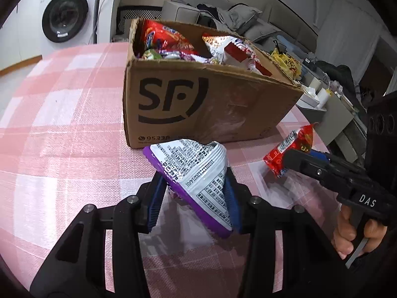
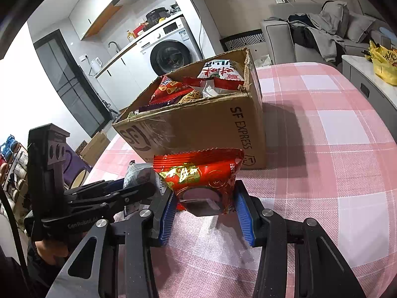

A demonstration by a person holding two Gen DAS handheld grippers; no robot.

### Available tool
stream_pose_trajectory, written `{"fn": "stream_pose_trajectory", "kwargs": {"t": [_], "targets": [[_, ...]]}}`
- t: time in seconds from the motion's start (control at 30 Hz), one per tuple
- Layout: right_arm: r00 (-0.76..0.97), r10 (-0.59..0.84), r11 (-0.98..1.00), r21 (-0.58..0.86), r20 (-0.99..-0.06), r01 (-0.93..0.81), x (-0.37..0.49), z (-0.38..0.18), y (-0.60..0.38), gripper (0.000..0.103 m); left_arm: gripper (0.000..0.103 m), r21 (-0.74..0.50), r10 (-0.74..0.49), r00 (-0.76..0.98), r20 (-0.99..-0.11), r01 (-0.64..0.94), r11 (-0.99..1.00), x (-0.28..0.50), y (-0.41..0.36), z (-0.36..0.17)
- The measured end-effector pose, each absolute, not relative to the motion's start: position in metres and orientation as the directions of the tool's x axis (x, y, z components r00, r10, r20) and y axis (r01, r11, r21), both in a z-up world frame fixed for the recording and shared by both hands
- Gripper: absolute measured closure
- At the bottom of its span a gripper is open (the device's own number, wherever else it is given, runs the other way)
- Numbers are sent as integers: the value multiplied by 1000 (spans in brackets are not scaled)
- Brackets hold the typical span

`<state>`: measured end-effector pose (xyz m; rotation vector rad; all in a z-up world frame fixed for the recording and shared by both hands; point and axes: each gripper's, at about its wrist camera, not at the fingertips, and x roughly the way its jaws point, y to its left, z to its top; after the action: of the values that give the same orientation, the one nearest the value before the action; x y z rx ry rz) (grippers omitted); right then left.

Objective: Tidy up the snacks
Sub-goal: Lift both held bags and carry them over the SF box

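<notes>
A brown cardboard box marked SF stands on the pink checked tablecloth, filled with several snack packets. In front of it my left gripper is shut on a purple and white snack packet, whose printed back faces the camera. To its right my right gripper is shut on a red snack packet. In the right wrist view the red packet sits between the blue pads of the right gripper, with the box just behind. The left gripper and its packet show at the left.
A washing machine and a grey sofa with clothes stand behind the table. A yellow bag lies on a white side unit at the right. A person's hand holds the right gripper's handle. Shelves with clutter are at the far left.
</notes>
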<state>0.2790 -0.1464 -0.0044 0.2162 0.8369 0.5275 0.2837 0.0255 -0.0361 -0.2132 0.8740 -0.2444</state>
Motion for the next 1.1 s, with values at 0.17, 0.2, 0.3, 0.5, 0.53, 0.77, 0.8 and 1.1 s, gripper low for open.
{"fn": "stream_pose_trajectory", "kwargs": {"t": [0.17,0.2,0.3,0.5,0.53,0.77,0.8,1.1], "targets": [[563,527,850,383,-637,-362,276,1,-147,57,61,-276,-299,637,-711,139,951,271,28,-26],[566,528,849,382,-633,-364,276,3,-148,57,61,-273,-298,641,-707,141,951,268,29,-23],[569,532,846,377,-627,-376,276,9,-147,57,61,-273,-307,656,-689,158,949,259,31,-12],[580,542,840,388,-608,-378,275,21,-149,57,61,-269,-318,685,-655,182,946,243,38,11],[582,541,841,388,-607,-378,275,23,-148,57,61,-267,-318,691,-649,185,946,240,40,15],[587,551,835,385,-593,-394,272,44,-145,57,61,-266,-314,724,-613,185,946,229,52,41],[589,551,835,383,-591,-396,271,47,-145,57,61,-265,-313,728,-610,184,946,227,53,44],[611,548,836,367,-571,-408,274,75,-144,57,61,-268,-300,766,-569,172,948,220,69,79]]}}
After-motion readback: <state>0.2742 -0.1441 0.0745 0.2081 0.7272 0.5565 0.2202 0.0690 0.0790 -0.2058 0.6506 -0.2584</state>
